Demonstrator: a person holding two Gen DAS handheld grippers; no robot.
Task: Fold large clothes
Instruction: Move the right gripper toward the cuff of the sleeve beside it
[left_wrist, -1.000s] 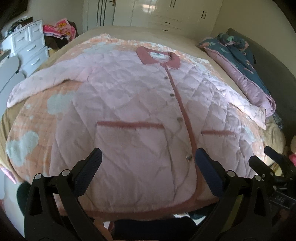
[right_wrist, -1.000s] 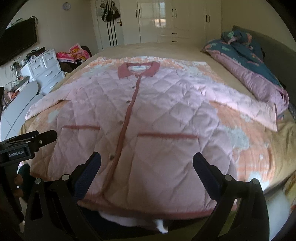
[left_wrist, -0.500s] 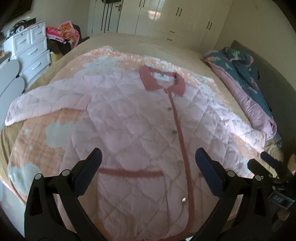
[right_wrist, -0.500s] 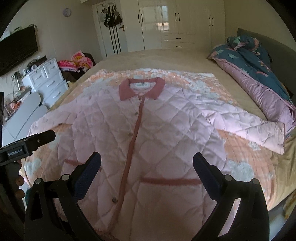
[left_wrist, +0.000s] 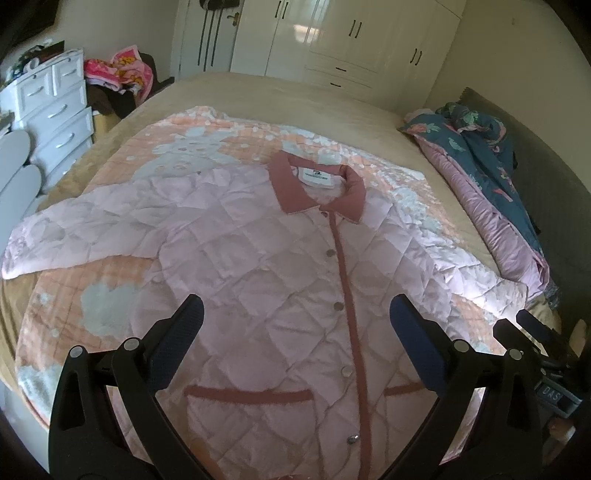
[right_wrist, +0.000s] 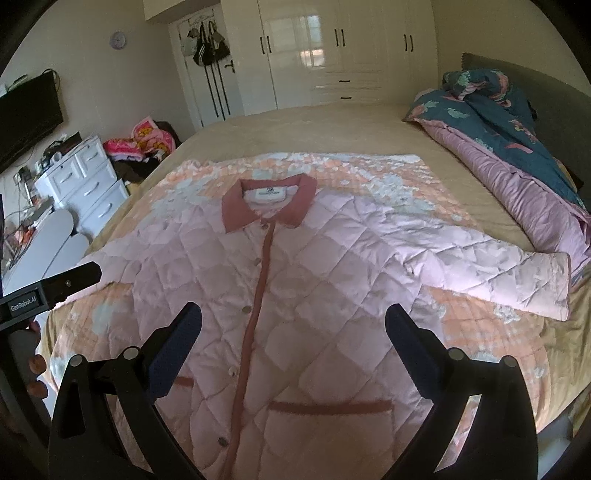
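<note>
Both grippers are riding higher over the pale pink quilted jacket with dusty-rose collar (left_wrist: 258, 266) (right_wrist: 295, 288) than a second ago, its hem now slipping under the frame bottom. Left gripper (left_wrist: 295, 325) and right gripper (right_wrist: 293, 325) are gaping wide, holding nothing. Mid-frame, the jacket is lying flat, sleeves spread, on the peach patterned blanket (left_wrist: 110, 288) (right_wrist: 480, 332).

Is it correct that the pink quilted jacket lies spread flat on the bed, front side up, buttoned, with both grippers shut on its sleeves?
Not quite. The pink quilted jacket does lie flat on the bed, front up and buttoned, but the grippers hold nothing. The left gripper and the right gripper are both open above it, as each wrist view shows.
</note>
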